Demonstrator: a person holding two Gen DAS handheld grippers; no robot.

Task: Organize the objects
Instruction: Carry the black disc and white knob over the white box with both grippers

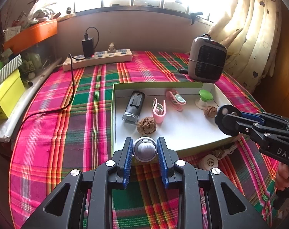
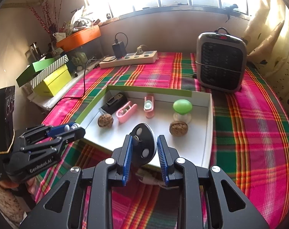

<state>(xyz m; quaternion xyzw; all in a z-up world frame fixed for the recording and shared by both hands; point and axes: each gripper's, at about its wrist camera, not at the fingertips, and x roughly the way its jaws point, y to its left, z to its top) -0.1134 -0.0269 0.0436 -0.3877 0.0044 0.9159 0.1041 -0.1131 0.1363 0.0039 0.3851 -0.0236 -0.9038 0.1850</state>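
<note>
Sunny window behind, and a bed or table under a loud pink-green plaid cloth (image 1: pixel 83 103) with a white tray box (image 1: pixel 182 131) sitting mid-frame. The box already holds a black gadget (image 1: pixel 134 106) at about 10 o'clock, a pink clip (image 1: pixel 159 112), a second pink piece (image 1: pixel 176 99) at 12, a green-topped knob thing (image 1: pixel 204 98) at 2, plus two walnuts (image 1: pixel 146 125).

Looks like the drop-off step of the sorting. The left gripper (image 1: pixel 144 148) is clamped on a small silver round thing (image 1: pixel 144 149) right over the box's near edge at 6 o'clock. The right gripper (image 2: pixel 144 145) is pinching a black disc (image 2: pixel 143 145) with pale dots, hanging over the box's near right part. Both sets of jaws are closed on their items.

My guess at the next move: carry each piece a bit further in over bare white floor, lower it, then let go without bumping the walnuts, which will probably roll.

Readable writing: "GenRobot.AI" on the left gripper's side in the right view and "DAS" on the right one. A white cap (image 1: pixel 208 162) lies on the cloth at 5 o'clock; its print is too small to read.
</note>
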